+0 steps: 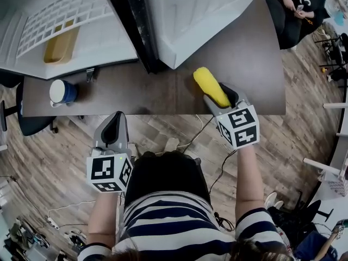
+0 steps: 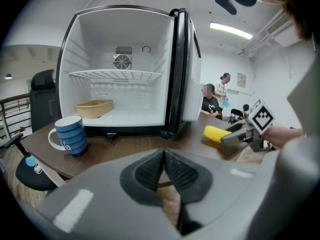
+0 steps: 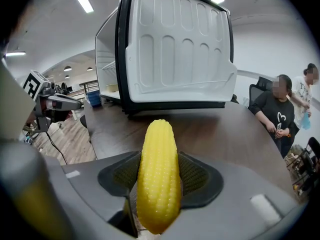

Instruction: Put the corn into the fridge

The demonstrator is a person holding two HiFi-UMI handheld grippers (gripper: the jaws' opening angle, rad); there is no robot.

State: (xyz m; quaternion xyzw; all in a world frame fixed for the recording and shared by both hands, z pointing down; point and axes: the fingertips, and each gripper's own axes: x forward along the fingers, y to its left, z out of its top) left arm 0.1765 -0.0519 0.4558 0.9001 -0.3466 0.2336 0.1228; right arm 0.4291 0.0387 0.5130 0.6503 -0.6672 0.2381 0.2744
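A yellow corn cob [image 1: 211, 86] sticks out forward from my right gripper [image 1: 220, 98], whose pads press on both its sides; the gripper is just above the near edge of the brown table [image 1: 250, 58]. In the right gripper view the corn [image 3: 159, 174] points at the white inside of the fridge door [image 3: 180, 49]. The small fridge [image 2: 120, 69] stands open on the table, with a wire shelf inside. My left gripper [image 1: 111, 132] hangs in front of the table edge, shut and holding nothing [image 2: 164, 156].
A blue striped mug [image 1: 62, 91] stands on the table left of the fridge opening. A tan tray [image 2: 94, 108] lies on the fridge floor. Two people are beyond the table's far right end [image 1: 296, 10]. A black office chair [image 1: 27, 118] is at the left.
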